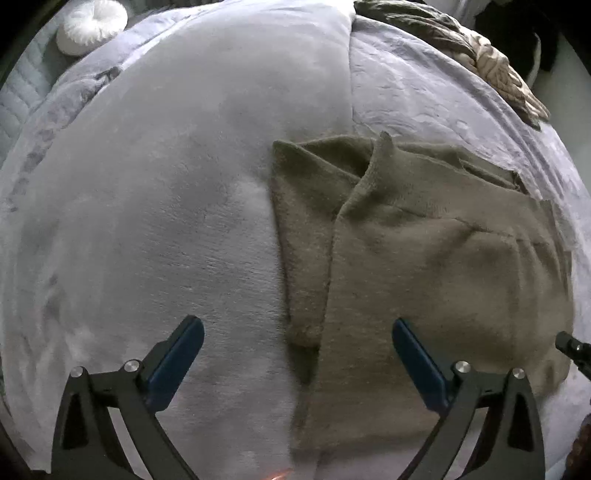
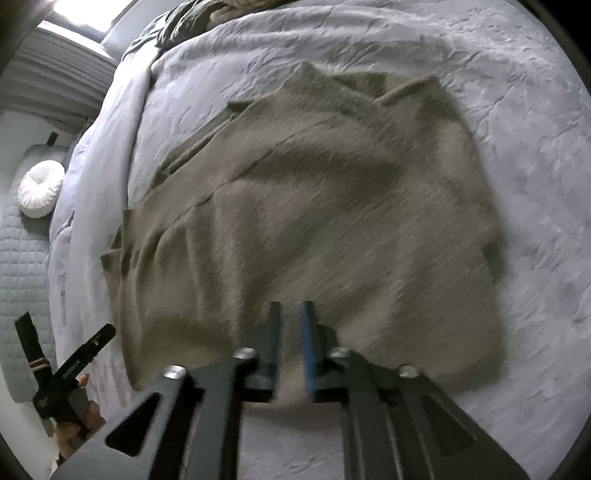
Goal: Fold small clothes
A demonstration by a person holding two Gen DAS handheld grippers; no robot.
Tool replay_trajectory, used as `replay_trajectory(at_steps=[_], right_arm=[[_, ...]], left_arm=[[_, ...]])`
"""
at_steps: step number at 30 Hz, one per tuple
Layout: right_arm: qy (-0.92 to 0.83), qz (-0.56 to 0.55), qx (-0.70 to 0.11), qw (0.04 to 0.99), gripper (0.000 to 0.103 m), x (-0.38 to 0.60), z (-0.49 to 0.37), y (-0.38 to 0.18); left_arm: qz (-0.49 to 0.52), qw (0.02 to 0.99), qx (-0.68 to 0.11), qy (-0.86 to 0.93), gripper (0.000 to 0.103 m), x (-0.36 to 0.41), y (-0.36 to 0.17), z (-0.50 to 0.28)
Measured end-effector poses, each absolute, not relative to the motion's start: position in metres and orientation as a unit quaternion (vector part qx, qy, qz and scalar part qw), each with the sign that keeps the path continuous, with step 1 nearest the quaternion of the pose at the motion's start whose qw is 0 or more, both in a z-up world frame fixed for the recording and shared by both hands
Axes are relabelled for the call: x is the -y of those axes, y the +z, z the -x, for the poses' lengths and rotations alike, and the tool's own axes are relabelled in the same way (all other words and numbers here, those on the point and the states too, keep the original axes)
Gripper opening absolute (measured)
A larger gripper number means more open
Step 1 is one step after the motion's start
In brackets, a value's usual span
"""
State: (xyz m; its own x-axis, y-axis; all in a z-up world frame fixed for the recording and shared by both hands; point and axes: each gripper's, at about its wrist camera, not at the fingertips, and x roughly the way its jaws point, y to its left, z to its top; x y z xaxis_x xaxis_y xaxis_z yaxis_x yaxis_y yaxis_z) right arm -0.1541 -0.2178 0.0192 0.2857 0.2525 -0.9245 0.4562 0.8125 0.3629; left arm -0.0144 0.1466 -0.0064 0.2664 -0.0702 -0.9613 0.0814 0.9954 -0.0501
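A small olive-brown knit garment [image 1: 424, 266] lies partly folded on the grey bed cover [image 1: 166, 203], with a flap folded over its left side. My left gripper [image 1: 297, 325] is open wide and empty, above the garment's near left edge. In the right wrist view the garment [image 2: 314, 206] fills the middle, blurred by motion. My right gripper [image 2: 291, 310] has its jaws nearly together with a narrow gap, above the garment's near edge; I cannot tell if cloth is between them. The left gripper [image 2: 68, 362] shows at the lower left of that view, beside the garment.
A round white cushion [image 1: 92, 26] sits at the far left of the bed, also in the right wrist view [image 2: 40, 188]. A dark patterned cloth [image 1: 461, 48] lies bunched at the far right. A quilted grey headboard [image 2: 22, 277] borders the bed.
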Motion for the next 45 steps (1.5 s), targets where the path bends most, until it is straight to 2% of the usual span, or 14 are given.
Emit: replay_trajectory(at_steps=[2,5,8,17,31,32,34,45], right_arm=[[-0.069,-0.295,-0.594,0.745,0.068,0.211,0.155,0.019],[-0.066,-0.277,-0.596,0.751,0.069,0.197,0.155,0.021],[-0.059,-0.259,-0.595,0.758,0.083,0.184,0.155,0.023],[-0.01,-0.198,-0.606,0.771,0.092,0.139,0.157,0.021],[0.041,-0.28,-0.634,0.72,0.092,0.108,0.169,-0.004],[0.045,-0.287,-0.632,0.718,0.093,0.107,0.17,-0.005],[0.055,-0.309,-0.626,0.714,0.103,0.103,0.172,-0.009],[0.108,-0.467,-0.598,0.642,0.103,0.078,0.175,-0.045]], left_arm=[[0.002,0.793,-0.607,-0.048,0.102,-0.149,-0.006,0.016],[0.003,0.793,-0.607,-0.043,0.102,-0.153,-0.006,0.017],[0.003,0.79,-0.612,-0.036,0.102,-0.157,-0.007,0.019],[-0.007,0.777,-0.628,-0.043,0.102,-0.162,-0.016,0.027],[-0.001,0.771,-0.635,-0.04,0.102,-0.174,-0.019,0.048],[0.0,0.771,-0.636,-0.04,0.102,-0.175,-0.02,0.049],[0.0,0.77,-0.637,-0.041,0.102,-0.177,-0.02,0.05],[0.027,0.77,-0.635,-0.058,0.102,-0.196,-0.024,0.05]])
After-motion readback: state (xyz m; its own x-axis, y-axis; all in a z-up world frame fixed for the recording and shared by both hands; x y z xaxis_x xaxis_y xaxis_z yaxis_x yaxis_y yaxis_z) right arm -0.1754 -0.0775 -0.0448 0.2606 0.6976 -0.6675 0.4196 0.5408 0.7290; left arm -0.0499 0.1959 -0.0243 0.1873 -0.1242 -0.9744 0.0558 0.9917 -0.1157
